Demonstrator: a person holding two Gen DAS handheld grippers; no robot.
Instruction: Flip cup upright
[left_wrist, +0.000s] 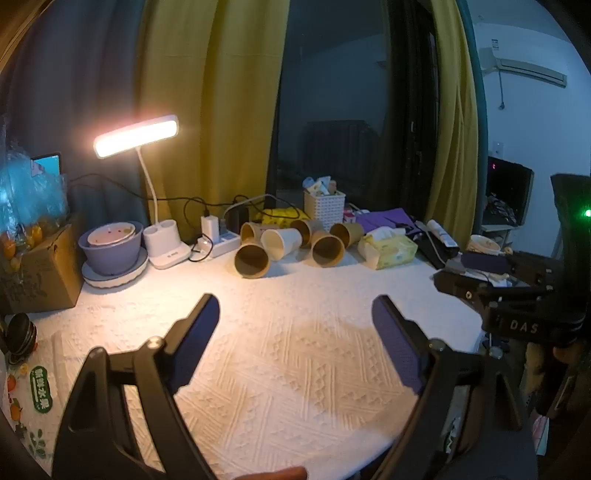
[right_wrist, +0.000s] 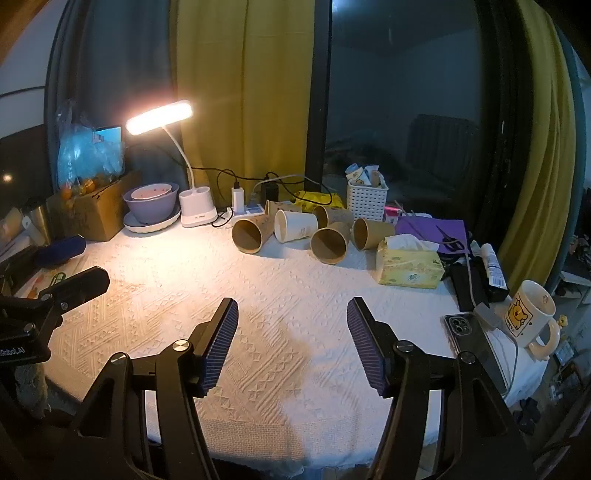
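I see both units spread wide, gripping nothing: left gripper (left_wrist: 295, 325); right gripper (right_wrist: 292, 328); the paper cups (right_wrist: 291, 232) lie tipped at the tablecloth's (right_wrist: 258, 295) far side, well apart.

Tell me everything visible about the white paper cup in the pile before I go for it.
The white paper cup looks like thin paper, with faint print on its wall. It lies on its side on the white tablecloth, its open mouth toward the cameras and its inside seemingly empty. It sits among brown cups, with the left brown cup right beside it, apparently touching. Neither gripper is near it.
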